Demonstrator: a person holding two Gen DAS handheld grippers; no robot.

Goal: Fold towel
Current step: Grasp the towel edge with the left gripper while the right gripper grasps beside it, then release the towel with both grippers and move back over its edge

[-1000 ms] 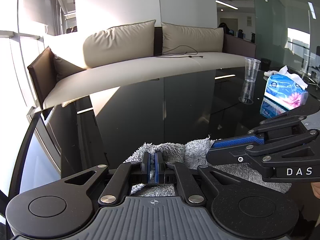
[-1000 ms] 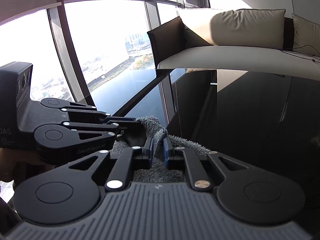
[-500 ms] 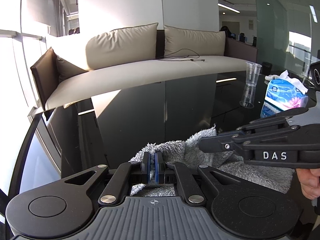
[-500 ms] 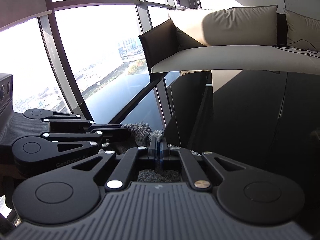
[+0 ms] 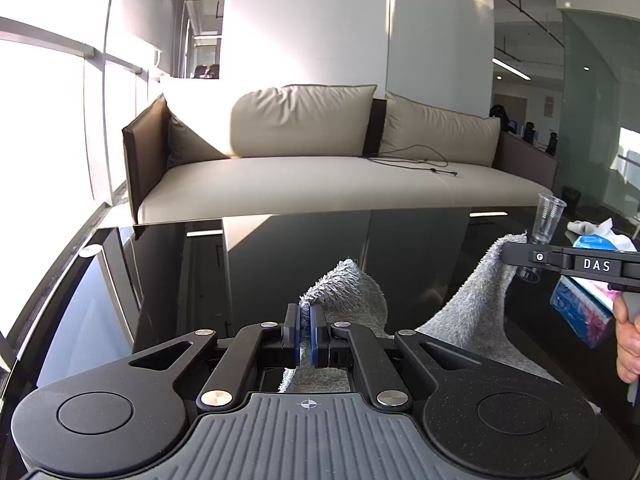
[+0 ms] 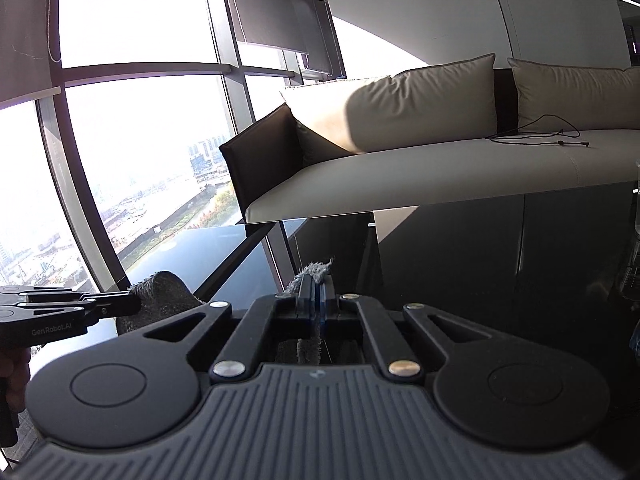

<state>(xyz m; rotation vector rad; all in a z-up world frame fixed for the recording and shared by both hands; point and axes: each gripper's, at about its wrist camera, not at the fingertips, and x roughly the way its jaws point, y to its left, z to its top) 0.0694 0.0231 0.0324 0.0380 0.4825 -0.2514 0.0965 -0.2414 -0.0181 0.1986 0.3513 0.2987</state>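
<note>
A grey fluffy towel point(image 5: 468, 312) hangs between my two grippers above the black glossy table point(image 5: 280, 248). My left gripper point(image 5: 305, 320) is shut on one towel corner, which sticks up past the blue pads. My right gripper point(image 5: 510, 254) shows at the right of the left wrist view, shut on the other corner and held higher. In the right wrist view my right gripper point(image 6: 319, 294) is shut on a towel edge point(image 6: 316, 270), and the left gripper point(image 6: 134, 304) shows at the left holding its dark towel corner point(image 6: 160, 300).
A clear plastic cup point(image 5: 548, 218) and a blue tissue pack point(image 5: 588, 300) stand on the table at the right. A beige sofa point(image 5: 320, 176) lies beyond the table's far edge. Tall windows point(image 6: 120, 160) are to the left.
Both grippers have risen and moved apart with the towel corners. The towel has lifted off the table and spread out between them. The right gripper closed on its corner about a second ago.
</note>
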